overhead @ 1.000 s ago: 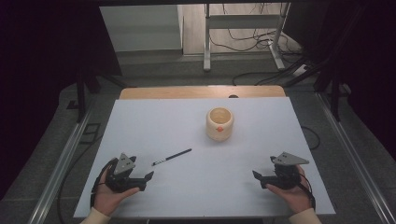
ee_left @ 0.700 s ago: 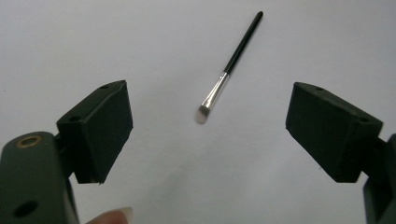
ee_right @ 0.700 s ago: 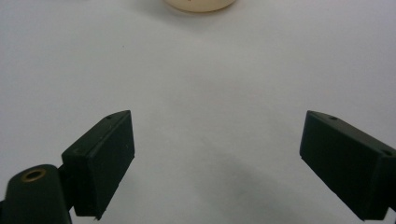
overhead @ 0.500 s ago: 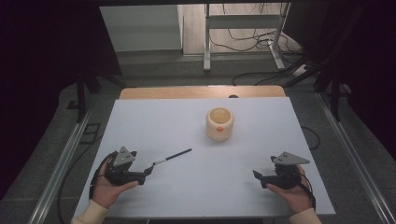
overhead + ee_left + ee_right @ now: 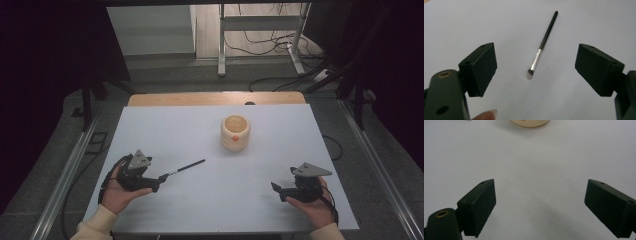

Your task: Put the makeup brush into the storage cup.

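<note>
High view: a white table [image 5: 200, 130] with a bare wooden strip along its far edge carries a cup [image 5: 235, 132] a little toward 1 o'clock of centre. The cup is a squat, round, cream-coloured pot, open at the top, with a small orange mark on its near side. A brush [image 5: 184, 167] lies flat on the sheet toward 8 o'clock of centre. Bare white surface lies between the brush and the cup, and between the brush and the left gripper [image 5: 161, 178]. Cables trail over the grey floor beyond the table, by a metal stand.

The brush is thin and straight: a black handle, a shiny metal ferrule, and a short pale tuft at the near end. The jaws are matt black blocks with flat faces.

The left gripper sits at 8 o'clock of the table, held in a hand [image 5: 117, 192], jaws spread wide and holding nothing. In the left gripper view [image 5: 535, 72] the tuft end lies just ahead, between the two jaws but touching neither, and the handle runs off toward 1 o'clock.

The right gripper [image 5: 276, 187] rests at 4 o'clock, well apart from the brush, also wide open and empty. In the right gripper view [image 5: 539, 210] the cup [image 5: 530, 123] stands at 12 o'clock.
</note>
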Motion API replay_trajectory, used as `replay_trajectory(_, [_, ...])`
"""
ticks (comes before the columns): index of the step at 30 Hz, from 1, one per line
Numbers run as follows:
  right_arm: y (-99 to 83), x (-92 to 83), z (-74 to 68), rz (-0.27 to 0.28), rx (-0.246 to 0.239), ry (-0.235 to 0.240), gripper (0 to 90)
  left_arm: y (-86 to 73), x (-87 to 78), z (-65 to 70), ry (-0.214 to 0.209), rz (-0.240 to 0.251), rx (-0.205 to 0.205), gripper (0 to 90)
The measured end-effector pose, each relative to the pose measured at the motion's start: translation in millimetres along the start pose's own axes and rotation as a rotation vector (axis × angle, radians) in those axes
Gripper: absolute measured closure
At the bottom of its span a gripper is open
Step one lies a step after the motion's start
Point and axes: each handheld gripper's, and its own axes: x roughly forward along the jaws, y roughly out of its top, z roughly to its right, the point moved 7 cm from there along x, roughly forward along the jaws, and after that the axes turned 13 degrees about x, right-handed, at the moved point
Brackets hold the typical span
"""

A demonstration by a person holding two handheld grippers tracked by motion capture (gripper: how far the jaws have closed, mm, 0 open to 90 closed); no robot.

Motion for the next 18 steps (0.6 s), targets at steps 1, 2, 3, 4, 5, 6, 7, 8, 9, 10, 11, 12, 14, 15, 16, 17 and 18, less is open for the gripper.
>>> replay_trajectory(1, [0.1, -0.2, -0.1, 0.001, 0.001, -0.001, 10.3, 0.9, 0.4, -0.6, -0.002, 0.000, 0.001, 18.5])
replay_trajectory(2, [0.2, -0.3, -0.1, 0.001, 0.001, -0.001, 10.3, 1.9, 0.8, -1.1, -0.005, -0.003, 0.003, 18.7])
replay_trajectory(3, [0.3, -0.3, -0.1, 0.001, 0.000, 0.000, 10.3, 3.2, 1.6, -1.6, -0.007, -0.001, 0.004, 18.7])
replay_trajectory(4, [0.3, -0.2, 0.0, 0.001, 0.000, 0.000, 10.3, 4.2, 2.1, -2.3, -0.009, -0.004, 0.008, 18.7])
replay_trajectory(5, [0.3, -0.1, 0.3, 0.001, 0.000, 0.000, 10.3, 5.4, 2.8, -2.9, -0.014, -0.005, 0.011, 18.7])
replay_trajectory(6, [0.3, 0.1, 0.6, 0.001, 0.000, -0.001, 10.3, 6.5, 3.7, -3.6, -0.018, -0.006, 0.013, 18.7])
replay_trajectory(7, [0.3, 0.2, 0.7, 0.001, 0.001, -0.001, 10.3, 7.8, 4.9, -4.3, -0.022, -0.008, 0.016, 18.7])
replay_trajectory(8, [0.2, 0.3, 0.8, 0.000, 0.000, -0.001, 10.3, 8.4, 5.7, -4.6, -0.026, -0.010, 0.017, 18.7])
replay_trajectory(9, [0.2, 0.3, 0.8, 0.000, 0.000, -0.001, 10.3, 9.2, 7.0, -4.9, -0.029, -0.012, 0.018, 18.7])
replay_trajectory(10, [0.2, 0.3, 0.7, 0.000, -0.001, -0.001, 10.3, 9.6, 8.3, -5.3, -0.033, -0.016, 0.018, 18.7])
replay_trajectory(11, [0.1, 0.3, 0.4, -0.001, -0.001, -0.001, 10.3, 10.0, 9.7, -5.5, -0.039, -0.020, 0.016, 18.7])
replay_trajectory(12, [0.1, 0.0, 0.3, -0.002, -0.002, -0.001, 10.3, 10.4, 11.0, -5.7, -0.043, -0.025, 0.016, 18.7])
replay_trajectory(14, [0.2, -0.2, 0.0, 0.000, 0.000, -0.001, 10.3, 11.7, 13.3, -6.2, -0.054, -0.034, 0.022, 18.7])
replay_trajectory(15, [0.3, -0.4, 0.1, 0.000, -0.002, -0.001, 10.3, 12.3, 14.1, -6.2, -0.059, -0.036, 0.024, 18.7])
replay_trajectory(16, [0.3, -0.3, 0.0, 0.001, 0.000, -0.001, 10.3, 13.0, 14.9, -6.4, -0.064, -0.043, 0.030, 18.7])
replay_trajectory(17, [0.3, -0.1, 0.2, 0.001, -0.001, -0.001, 10.3, 13.9, 15.9, -6.6, -0.068, -0.048, 0.034, 18.7])
replay_trajectory(18, [0.1, 0.0, 0.3, -0.002, -0.001, -0.001, 10.3, 14.6, 17.2, -6.7, -0.073, -0.053, 0.038, 18.7])
